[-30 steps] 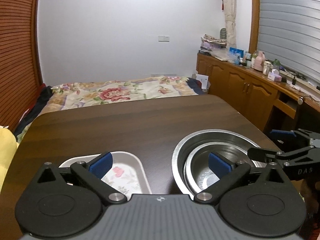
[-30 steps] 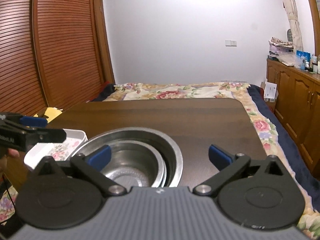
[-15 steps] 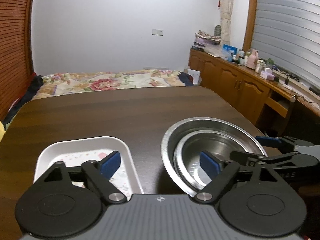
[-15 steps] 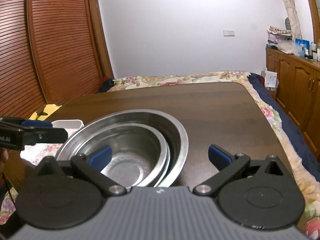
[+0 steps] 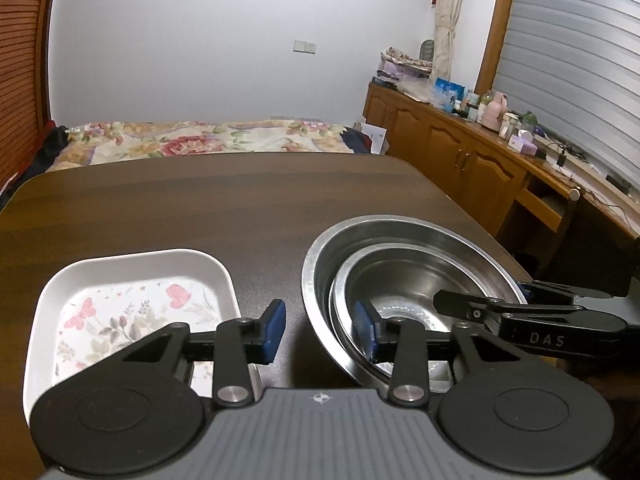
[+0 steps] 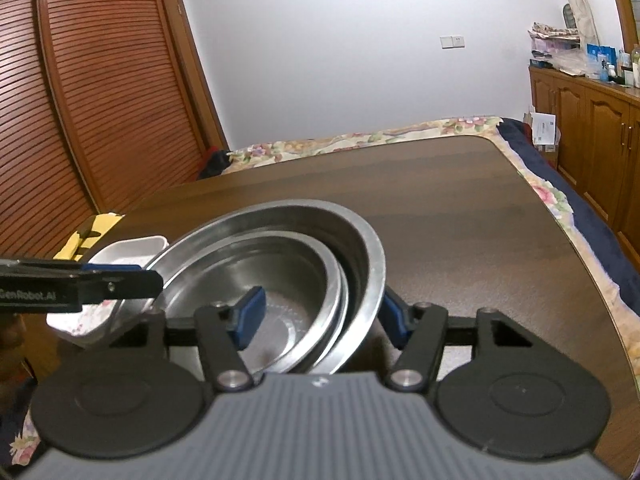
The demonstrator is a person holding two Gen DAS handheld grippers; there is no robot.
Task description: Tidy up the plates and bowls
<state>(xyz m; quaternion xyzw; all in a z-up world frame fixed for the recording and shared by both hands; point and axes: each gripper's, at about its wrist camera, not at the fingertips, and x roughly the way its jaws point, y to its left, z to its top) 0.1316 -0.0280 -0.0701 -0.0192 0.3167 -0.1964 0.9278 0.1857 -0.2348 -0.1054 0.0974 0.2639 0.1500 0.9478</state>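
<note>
Each gripper, the left gripper (image 5: pixel 320 330) and the right gripper (image 6: pixel 320 316), is built from matte black linkage arms mounted on two round black discs, with a ribbed grey housing marked by a small white emblem between them. Silver pivot screws are seen at the arm joints, and blue ribbed pads (image 5: pixel 273 330) are fitted to the fingertips. White lettering, "DAS" and "GenRobot.AI", is printed on the fingers' outer sides.

Low wrist views – shared nested bowls (image 5: pixel 404 276)
</note>
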